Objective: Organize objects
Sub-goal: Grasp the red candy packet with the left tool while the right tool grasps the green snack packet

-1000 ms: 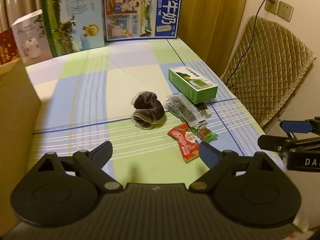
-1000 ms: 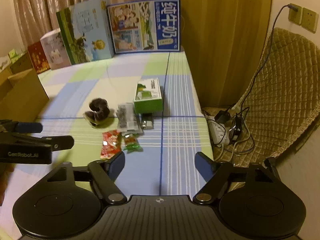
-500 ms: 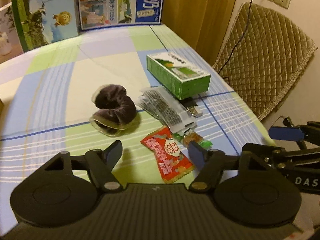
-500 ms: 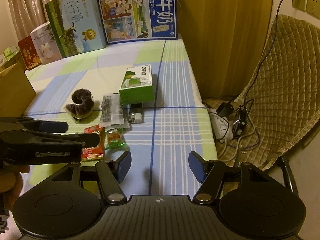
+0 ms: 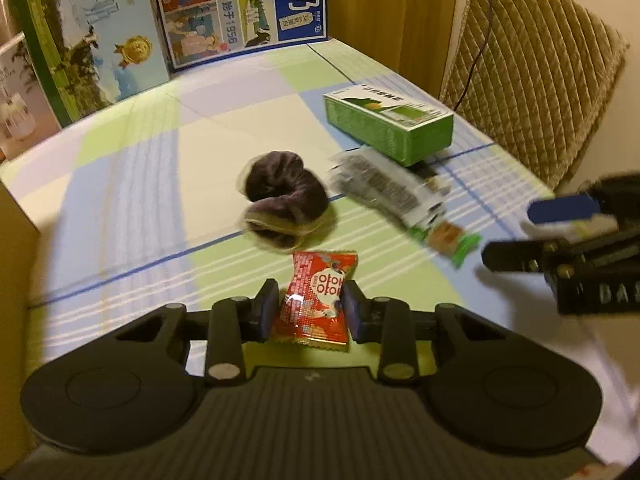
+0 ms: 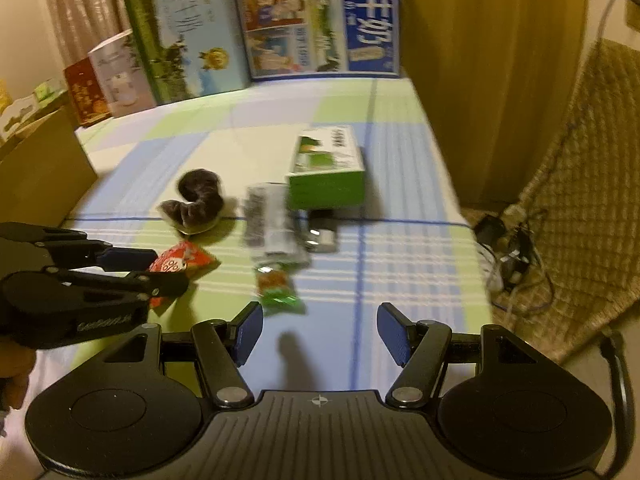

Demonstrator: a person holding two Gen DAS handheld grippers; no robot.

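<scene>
My left gripper (image 5: pixel 310 310) is shut on a red snack packet (image 5: pixel 318 292), its pads pressing both sides; it also shows in the right wrist view (image 6: pixel 176 266). Beyond it lie a dark velvet scrunchie (image 5: pixel 280 204), a clear barcoded packet (image 5: pixel 384 188), a small green candy (image 5: pixel 452 238) and a green box (image 5: pixel 390 130). My right gripper (image 6: pixel 322 334) is open and empty, just short of the green candy (image 6: pixel 276 288). It shows at the right edge of the left wrist view (image 5: pixel 560 236).
A cardboard box (image 6: pixel 36 172) stands at the left. Large milk cartons (image 6: pixel 320 20) and gift boxes line the back of the checked cloth (image 6: pixel 400 264). A quilted chair (image 6: pixel 580 200) and a power strip with cables (image 6: pixel 508 256) are off the right edge.
My left gripper has moved forward and down and closed on the red packet. My right gripper has moved in toward the green candy and stays open.
</scene>
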